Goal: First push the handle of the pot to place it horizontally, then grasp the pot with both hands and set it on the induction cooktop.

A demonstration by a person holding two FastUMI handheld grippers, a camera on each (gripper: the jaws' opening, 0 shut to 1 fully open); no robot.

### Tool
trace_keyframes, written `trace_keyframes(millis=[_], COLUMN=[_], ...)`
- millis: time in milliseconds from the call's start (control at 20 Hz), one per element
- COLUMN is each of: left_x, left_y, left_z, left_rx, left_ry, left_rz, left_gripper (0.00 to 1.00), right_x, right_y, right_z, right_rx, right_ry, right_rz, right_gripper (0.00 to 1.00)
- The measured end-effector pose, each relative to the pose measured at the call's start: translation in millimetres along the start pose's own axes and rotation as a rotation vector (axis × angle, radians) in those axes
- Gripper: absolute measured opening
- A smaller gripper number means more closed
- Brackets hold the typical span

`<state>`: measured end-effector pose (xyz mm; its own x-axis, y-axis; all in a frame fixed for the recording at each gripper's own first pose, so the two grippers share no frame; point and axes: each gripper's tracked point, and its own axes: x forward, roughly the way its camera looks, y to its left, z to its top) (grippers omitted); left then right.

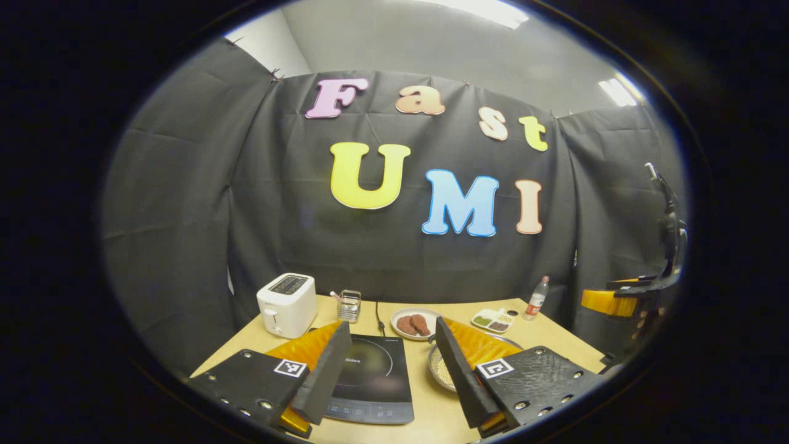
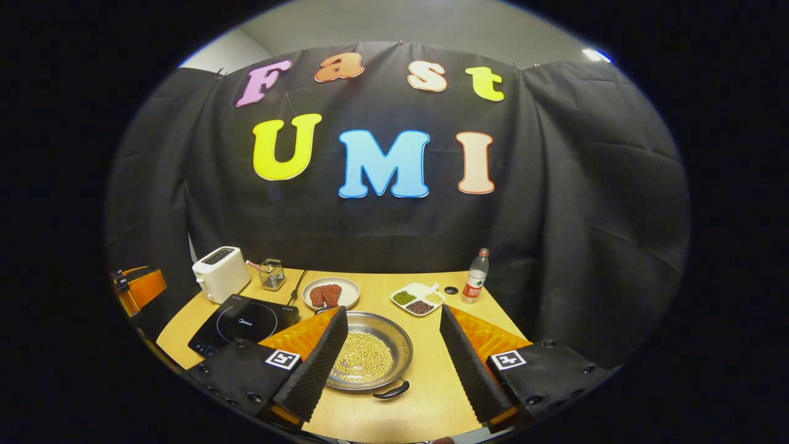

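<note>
Right now I have both grippers raised above the near edge of the table [image 2: 431,394], each with its fingers spread wide and nothing between them. Through the left gripper view, my left gripper [image 1: 388,376] frames the induction cooktop [image 1: 370,379], which lies flat just ahead of it, its control strip toward me. The pot [image 1: 441,370] sits just to the right of the cooktop, and from this side I see only a sliver of its rim and some of its contents, since the right-hand finger covers the rest. Far off at the right edge of this view I can make out my right gripper [image 1: 622,299] with a hand on it.

From the right gripper view the pot [image 2: 370,357] is far clearer: a shallow metal pan full of pale beans, resting on the table between the fingers of my right gripper [image 2: 394,364], untouched. One dark handle [image 2: 391,390] shows at its near rim, pointing toward me. The cooktop [image 2: 243,324] lies to its left, close by but apart.

Behind them stand a white toaster [image 2: 220,272], a small wire basket [image 2: 271,274], a plate of brown patties [image 2: 331,294], a divided dish of grains [image 2: 418,299] and a bottle [image 2: 474,283].
</note>
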<state>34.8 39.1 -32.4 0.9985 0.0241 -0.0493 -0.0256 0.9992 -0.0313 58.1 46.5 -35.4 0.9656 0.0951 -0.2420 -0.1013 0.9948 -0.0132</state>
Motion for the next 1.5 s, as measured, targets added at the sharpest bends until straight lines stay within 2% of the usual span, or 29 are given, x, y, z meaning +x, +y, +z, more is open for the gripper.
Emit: trace_keyframes(millis=[200, 250, 300, 350, 450, 500, 550, 800, 850, 900, 950, 1000, 1200, 1250, 1500], left_x=[2.9, 2.2, 2.0, 1.8, -1.0, -1.2, -1.7, -2.3, -1.8, -0.9, -0.1, 0.7, 4.3, 5.1, 3.6], left_y=[13.2, 16.2, 20.3, 24.4, 31.7, 34.4, 36.8, 44.0, 44.0, 43.7, 42.4, 40.3, 31.8, 29.1, 17.2], left_z=[2.8, 4.9, 5.9, 6.7, 5.0, 4.0, 3.6, -6.7, -7.1, -8.5, -10.1, -12.9, -21.2, -22.1, -31.9], left_rx=[-0.005, 0.003, 0.015, 0.025, 0.029, 0.026, 0.022, 0.016, 0.020, 0.021, 0.018, 0.010, -0.002, -0.004, -0.004], left_ry=[0.014, 0.011, 0.012, 0.015, 0.019, 0.023, 0.027, 0.062, 0.063, 0.067, 0.070, 0.074, 0.094, 0.098, 0.124], left_rz=[0.004, 0.003, 0.005, 0.009, 0.015, 0.018, 0.021, 0.056, 0.066, 0.077, 0.088, 0.097, 0.133, 0.139, 0.178], left_gripper=[0.87, 0.87, 0.82, 0.82, 0.82, 0.84, 0.84, 0.82, 0.87, 0.82, 0.82, 0.87, 0.82, 0.84, 0.84], right_x=[15.2, 19.6, 24.1, 27.5, 30.4, 35.3, 36.5, 32.9, 33.1, 35.1, 35.9, 36.5, 40.0, 41.8, 48.7], right_y=[27.5, 31.3, 33.9, 38.6, 52.9, 53.7, 62.4, 94.6, 95.3, 94.2, 93.3, 93.4, 88.5, 89.6, 75.1], right_z=[-25.3, -31.4, -37.4, -43.2, -56.7, -62.2, -65.3, -99.2, -109.5, -116.2, -124.7, -132.0, -167.3, -173.9, -210.5], right_rx=[-0.016, -0.025, -0.040, -0.051, -0.065, -0.065, -0.058, -0.032, -0.036, -0.045, -0.057, -0.058, -0.046, -0.032, -0.062], right_ry=[0.156, 0.188, 0.213, 0.237, 0.293, 0.309, 0.329, 0.435, 0.463, 0.480, 0.500, 0.520, 0.620, 0.639, 0.729], right_rz=[0.069, 0.071, 0.070, 0.071, 0.110, 0.111, 0.142, 0.308, 0.324, 0.336, 0.346, 0.362, 0.400, 0.409, 0.424], right_gripper=[0.67, 0.53, 0.48, 0.32, 0.20, 0.21, 0.06, 0.02, 0.02, 0.02, 0.00, 0.02, 0.02, 0.02, 0.00])
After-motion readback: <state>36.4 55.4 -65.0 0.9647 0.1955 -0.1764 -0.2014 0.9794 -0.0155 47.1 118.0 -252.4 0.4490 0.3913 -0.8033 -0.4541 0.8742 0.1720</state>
